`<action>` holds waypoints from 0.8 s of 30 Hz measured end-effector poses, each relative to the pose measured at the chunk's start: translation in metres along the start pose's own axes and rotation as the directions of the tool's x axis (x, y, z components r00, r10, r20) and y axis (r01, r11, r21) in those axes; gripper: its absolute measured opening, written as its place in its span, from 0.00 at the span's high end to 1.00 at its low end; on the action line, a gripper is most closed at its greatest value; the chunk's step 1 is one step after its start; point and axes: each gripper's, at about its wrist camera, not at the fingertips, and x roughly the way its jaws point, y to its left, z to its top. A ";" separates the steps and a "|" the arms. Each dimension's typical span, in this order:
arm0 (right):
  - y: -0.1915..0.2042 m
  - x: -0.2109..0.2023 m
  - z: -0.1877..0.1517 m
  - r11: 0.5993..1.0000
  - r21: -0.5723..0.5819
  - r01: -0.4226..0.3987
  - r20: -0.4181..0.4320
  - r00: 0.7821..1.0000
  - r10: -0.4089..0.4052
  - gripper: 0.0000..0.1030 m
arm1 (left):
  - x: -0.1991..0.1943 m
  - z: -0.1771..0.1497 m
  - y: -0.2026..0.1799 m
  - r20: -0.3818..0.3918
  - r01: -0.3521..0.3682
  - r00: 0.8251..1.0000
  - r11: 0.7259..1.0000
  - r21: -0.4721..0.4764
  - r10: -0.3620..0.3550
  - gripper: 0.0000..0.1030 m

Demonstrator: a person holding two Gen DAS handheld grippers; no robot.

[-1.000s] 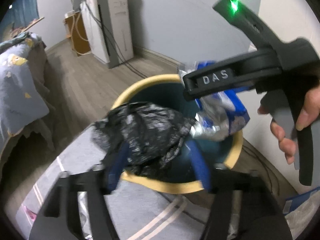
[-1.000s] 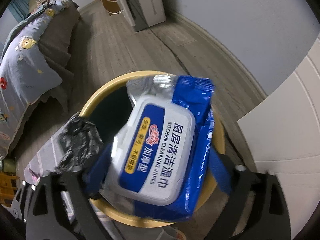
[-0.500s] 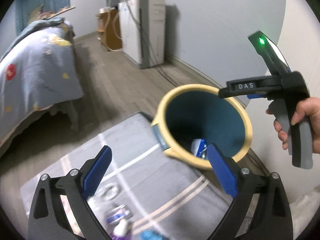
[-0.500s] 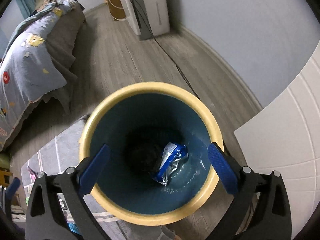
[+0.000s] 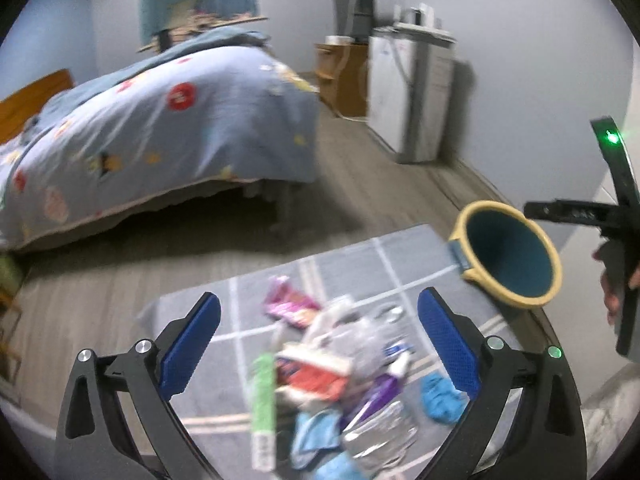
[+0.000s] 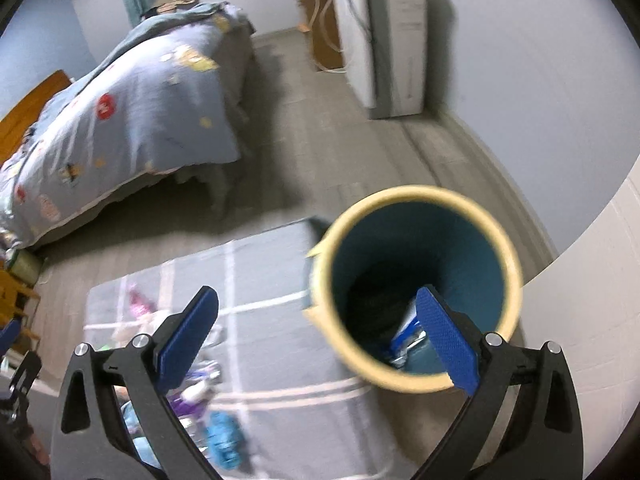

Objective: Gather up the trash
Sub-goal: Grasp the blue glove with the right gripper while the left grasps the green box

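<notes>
Left wrist: trash pile [image 5: 336, 380] on rug [image 5: 404, 256], bed [image 5: 160, 128] beyond.

Trash pile [image 5: 336, 380] on rug [image 5: 352, 264], bin [image 5: 508, 256] at right.

Home bedroom: bed [image 5: 152, 136], rug [image 5: 360, 264].

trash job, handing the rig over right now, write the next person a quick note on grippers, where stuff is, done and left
Left gripper: open, empty, over the trash pile on the grey rug.
Right gripper: open, empty, near the bin.
Bin stands at the rug's corner; a blue wipes pack and something dark lie inside.
Done: both grippers have dropped their last loads into the bin.
Left: the pile of wrappers, including a pink packet, a green stick pack and blue cloth scraps.
</notes>
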 end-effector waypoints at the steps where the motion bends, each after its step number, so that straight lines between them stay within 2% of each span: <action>1: 0.007 0.000 -0.004 1.000 -0.004 -0.006 -0.004 1.000 0.006 0.06 | -0.001 -0.007 0.008 -0.003 -0.004 1.000 1.000 -0.013 0.004 0.05; 5: 0.041 0.006 -0.030 0.997 -0.073 0.014 -0.046 0.999 -0.018 0.06 | 0.013 -0.030 0.034 -0.078 -0.049 0.996 0.999 -0.019 0.047 0.05; 7: 0.054 0.011 -0.046 0.995 -0.099 0.012 -0.074 0.997 -0.019 0.06 | 0.023 -0.042 0.043 -0.120 -0.051 0.992 0.998 -0.034 0.047 0.05; 10: 0.062 0.019 -0.068 0.994 -0.104 0.010 -0.114 0.993 -0.022 0.06 | 0.047 -0.059 0.054 -0.224 -0.068 0.973 0.997 -0.032 0.059 0.05; 13: 0.069 0.030 -0.092 0.996 -0.094 0.004 -0.164 0.986 -0.020 0.06 | 0.064 -0.072 0.058 -0.291 -0.078 0.954 0.996 -0.032 0.066 0.05; 16: 0.076 0.041 -0.109 0.992 -0.122 0.018 -0.201 0.979 -0.042 0.06 | 0.076 -0.079 0.057 -0.333 -0.075 0.941 0.996 -0.042 0.056 0.05; 19: 0.081 0.054 -0.120 0.988 -0.157 -0.010 -0.256 0.966 -0.031 0.06 | 0.087 -0.087 0.055 -0.380 -0.095 0.921 0.995 0.007 0.090 0.08; 21: 0.082 0.061 -0.127 0.986 -0.166 -0.019 -0.288 0.957 -0.030 0.08 | 0.092 -0.093 0.055 -0.408 -0.101 0.908 0.995 0.008 0.096 0.09; 22: 0.084 0.064 -0.130 0.985 -0.169 -0.028 -0.306 0.952 -0.025 0.15 | 0.095 -0.095 0.057 -0.421 -0.101 0.902 0.995 -0.003 0.090 0.13; 23: 0.085 0.067 -0.132 0.984 -0.173 -0.041 -0.327 0.945 -0.018 0.23 | 0.097 -0.097 0.060 -0.440 -0.100 0.894 0.995 -0.021 0.081 0.23; 24: 0.088 0.072 -0.136 0.982 -0.180 -0.060 -0.357 0.934 -0.008 0.25 | 0.101 -0.099 0.063 -0.458 -0.100 0.886 0.994 -0.036 0.073 0.28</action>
